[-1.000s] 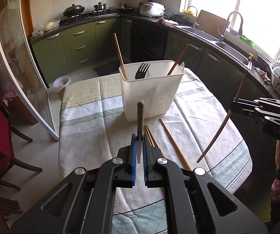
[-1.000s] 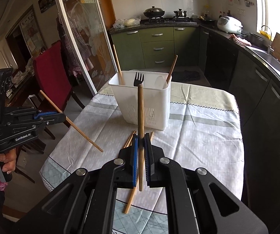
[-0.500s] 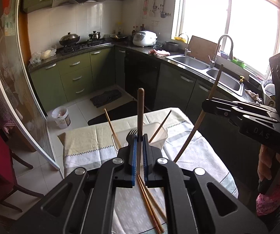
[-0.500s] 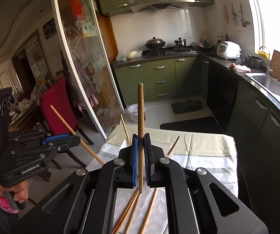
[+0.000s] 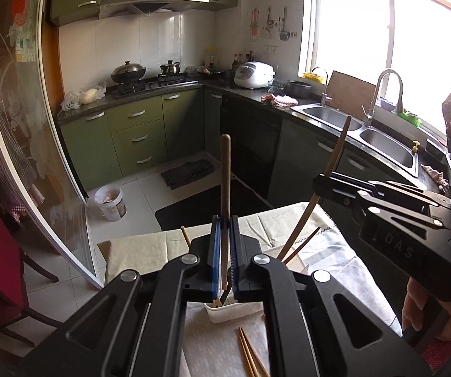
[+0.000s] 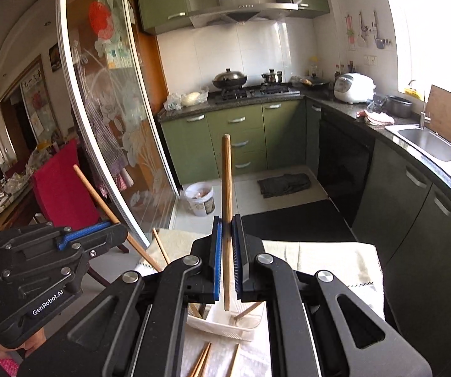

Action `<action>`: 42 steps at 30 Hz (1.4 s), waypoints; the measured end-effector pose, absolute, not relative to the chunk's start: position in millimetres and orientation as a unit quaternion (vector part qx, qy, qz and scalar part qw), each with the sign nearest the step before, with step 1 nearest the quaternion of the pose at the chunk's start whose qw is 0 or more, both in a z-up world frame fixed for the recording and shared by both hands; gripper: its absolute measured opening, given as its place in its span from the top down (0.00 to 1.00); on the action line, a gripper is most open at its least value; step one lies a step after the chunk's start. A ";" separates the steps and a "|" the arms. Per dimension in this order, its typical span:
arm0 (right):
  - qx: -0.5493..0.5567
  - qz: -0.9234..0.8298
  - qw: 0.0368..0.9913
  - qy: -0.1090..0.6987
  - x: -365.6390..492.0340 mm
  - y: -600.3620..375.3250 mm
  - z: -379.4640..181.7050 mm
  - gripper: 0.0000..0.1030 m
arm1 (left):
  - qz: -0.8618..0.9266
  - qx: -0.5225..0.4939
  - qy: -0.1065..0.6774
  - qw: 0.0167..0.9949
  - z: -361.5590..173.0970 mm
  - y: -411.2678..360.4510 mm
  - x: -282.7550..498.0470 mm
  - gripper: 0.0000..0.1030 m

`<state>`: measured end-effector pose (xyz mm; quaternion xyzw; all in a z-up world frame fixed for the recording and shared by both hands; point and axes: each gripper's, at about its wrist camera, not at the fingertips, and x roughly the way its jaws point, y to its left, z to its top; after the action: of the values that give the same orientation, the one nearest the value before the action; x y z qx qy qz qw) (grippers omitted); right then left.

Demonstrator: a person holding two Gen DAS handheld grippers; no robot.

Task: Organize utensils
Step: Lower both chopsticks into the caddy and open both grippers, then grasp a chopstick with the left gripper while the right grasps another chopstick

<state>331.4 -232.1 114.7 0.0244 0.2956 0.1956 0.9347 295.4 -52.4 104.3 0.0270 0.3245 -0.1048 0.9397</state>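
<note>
Both tools loaded, carry step. Left gripper (image 5: 222, 251) clamped on a wooden chopstick (image 5: 225, 188), stick near upright between the blue pads, thick end up. Right gripper (image 6: 227, 257) likewise clamped on its own chopstick (image 6: 226, 194), also near upright, lower tip hanging just over the white utensil holder (image 6: 225, 323). In the left wrist view the right gripper's stick leans from the far right down toward the holder.

Holder sits on the clothed table (image 6: 335, 260), mostly hidden under both grippers; its near rim shows below the jaws. Sticks already stand inside it, leaning: one at left, one at right. Dark fork tines barely show in the holder in the left view. Loose chopsticks (image 5: 249, 358) lie on the cloth near side of the holder, not yet collected.

Judged step: both held sticks above the holder, drop-in pending. Next move calls for lining each lower tip over an open compartment, lowering until the tip is inside the rim, then parting the pads. Which compartment sits under each tip: cannot tell. Afterwards the loose ones on the cloth remain.
</note>
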 end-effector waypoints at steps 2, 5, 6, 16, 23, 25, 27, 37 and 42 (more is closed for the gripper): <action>0.011 0.196 0.928 0.318 336.1 -225.9 95.4 0.93 | -0.103 0.030 0.347 0.932 86.9 -53.9 302.9 0.94; 0.000 0.195 0.921 0.338 338.3 -222.9 76.0 0.93 | -0.098 0.035 0.364 0.925 68.7 -53.4 306.7 0.89; -0.003 0.195 0.918 0.344 339.0 -222.7 72.1 0.93 | -0.097 0.038 0.368 0.924 64.7 -53.7 306.6 0.88; 0.024 0.227 0.922 0.314 281.9 -248.7 95.8 0.91 | -0.109 0.033 0.371 0.922 70.7 -47.5 273.3 0.70; 0.006 0.221 0.914 0.341 215.7 -291.0 69.7 0.82 | -0.111 0.053 0.448 0.886 14.4 -48.7 231.6 0.51; 0.000 0.214 0.904 0.369 207.1 -299.4 46.0 0.82 | -0.112 0.059 0.486 0.865 -17.8 -51.4 226.9 0.51; -0.002 0.209 0.892 0.400 202.2 -306.6 18.8 0.82 | -0.115 0.064 0.518 0.845 -47.4 -56.1 224.3 0.58; 0.028 0.188 0.868 0.458 196.1 -348.2 -43.7 0.82 | -0.091 0.046 0.597 0.795 -125.9 -61.7 242.6 0.76; 0.037 0.190 0.865 0.462 199.9 -356.7 -48.2 0.82 | -0.086 0.048 0.607 0.788 -137.8 -68.0 247.7 0.76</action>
<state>199.9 -356.7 -48.2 0.0370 0.4624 0.1899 0.8653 247.7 -68.0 -137.8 0.0483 0.6074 -0.0863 0.7882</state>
